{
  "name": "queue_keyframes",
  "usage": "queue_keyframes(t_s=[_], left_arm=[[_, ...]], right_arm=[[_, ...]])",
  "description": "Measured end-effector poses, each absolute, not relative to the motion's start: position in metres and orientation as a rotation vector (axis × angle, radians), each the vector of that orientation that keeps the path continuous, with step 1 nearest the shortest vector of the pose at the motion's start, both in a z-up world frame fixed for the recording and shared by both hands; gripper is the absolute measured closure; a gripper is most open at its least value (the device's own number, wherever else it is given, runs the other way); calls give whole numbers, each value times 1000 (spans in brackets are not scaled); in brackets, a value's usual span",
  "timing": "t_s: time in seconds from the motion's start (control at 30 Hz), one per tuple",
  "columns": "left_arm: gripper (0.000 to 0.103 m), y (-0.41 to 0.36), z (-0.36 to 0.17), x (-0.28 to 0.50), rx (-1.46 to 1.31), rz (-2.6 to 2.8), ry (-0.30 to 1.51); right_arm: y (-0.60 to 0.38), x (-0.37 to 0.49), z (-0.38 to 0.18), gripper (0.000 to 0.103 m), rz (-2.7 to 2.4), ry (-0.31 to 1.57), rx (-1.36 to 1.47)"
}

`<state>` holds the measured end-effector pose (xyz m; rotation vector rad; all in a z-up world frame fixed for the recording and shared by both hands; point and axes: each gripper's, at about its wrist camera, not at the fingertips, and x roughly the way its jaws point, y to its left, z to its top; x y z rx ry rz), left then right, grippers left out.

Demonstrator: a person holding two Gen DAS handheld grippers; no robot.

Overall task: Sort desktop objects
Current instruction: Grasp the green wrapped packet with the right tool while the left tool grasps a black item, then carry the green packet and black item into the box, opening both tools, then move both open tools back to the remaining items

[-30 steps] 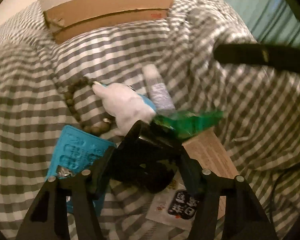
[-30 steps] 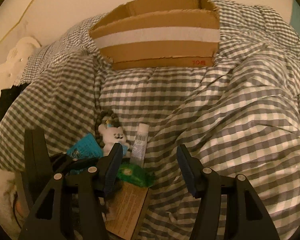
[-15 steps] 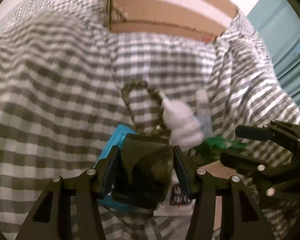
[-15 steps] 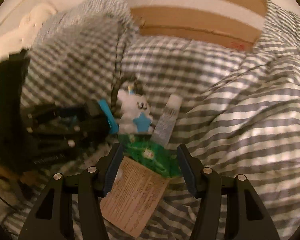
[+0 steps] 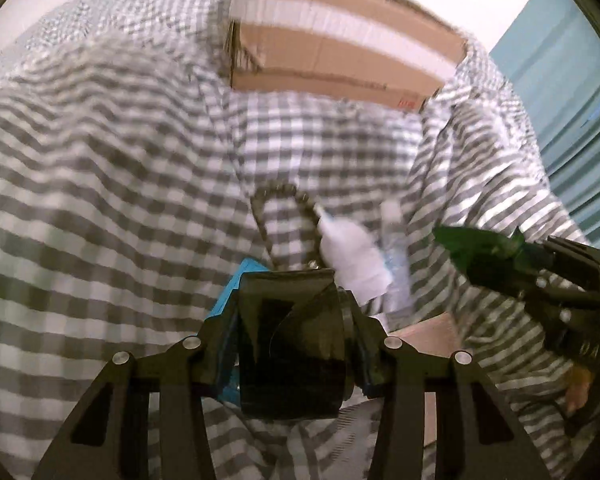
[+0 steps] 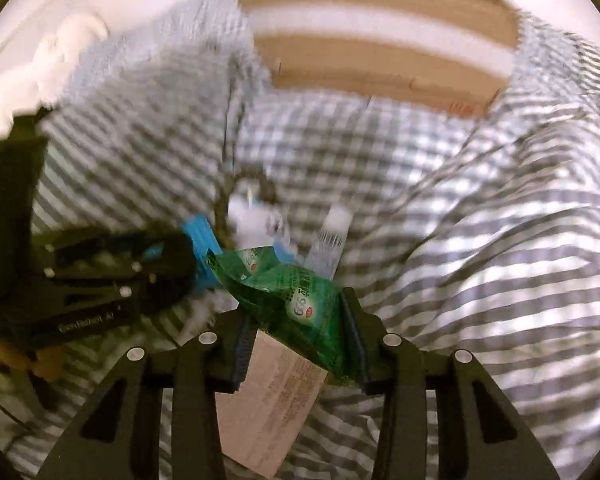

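Both tools closing; green packet [image 6: 296,292] lifted, dark roll [image 5: 292,340] gripped

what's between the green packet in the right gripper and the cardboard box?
Right wrist view: past the green packet lie a white plush toy and clear tube, then bare checked bedding up to the cardboard box.

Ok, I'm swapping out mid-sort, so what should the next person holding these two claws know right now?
Left claw: jaws have just been closing, now shut on the dark glossy roll of tape.
Right claw: jaws just closed on the crinkly green plastic packet, lifted.
Still on the grey checked cloth: white plush toy, brown bead string, clear tube, blue card, tan paper card.
Nothing seen placed in the brown cardboard box yet.
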<state>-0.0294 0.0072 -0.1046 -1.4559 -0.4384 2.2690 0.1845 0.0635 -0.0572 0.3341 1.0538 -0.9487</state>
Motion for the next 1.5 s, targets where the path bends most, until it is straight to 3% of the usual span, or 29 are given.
queue_keyframes(t_s=[0.3, 0.63, 0.83, 1.07, 1.13, 1.17, 1.2, 1.27, 1.5], left_arm=[[56, 4, -45, -70, -1308, 2248, -418], [56, 16, 30, -175, -1143, 2277, -369], [56, 39, 32, -247, -1076, 2306, -290], [55, 82, -1, -287, -1065, 2334, -156], [53, 86, -5, -289, -1033, 2360, -128], [47, 88, -6, -289, -1020, 2363, -118], [42, 90, -6, -289, -1013, 2356, -120], [27, 88, -3, -284, -977, 2364, -132], [25, 61, 22, -246, -970, 2427, -162]], right_arm=[[62, 188, 15, 64, -956, 845, 312], [0, 206, 111, 64, -973, 706, 243], [-69, 225, 131, 64, -1000, 703, 228], [-140, 237, 111, 61, -1025, 744, 243], [-145, 235, 107, 55, -1031, 731, 245], [-147, 234, 107, 40, -1029, 717, 247], [-148, 231, 108, 36, -1026, 695, 250], [-144, 227, 113, 35, -1033, 660, 252], [-96, 222, 140, 35, -1050, 623, 222]])
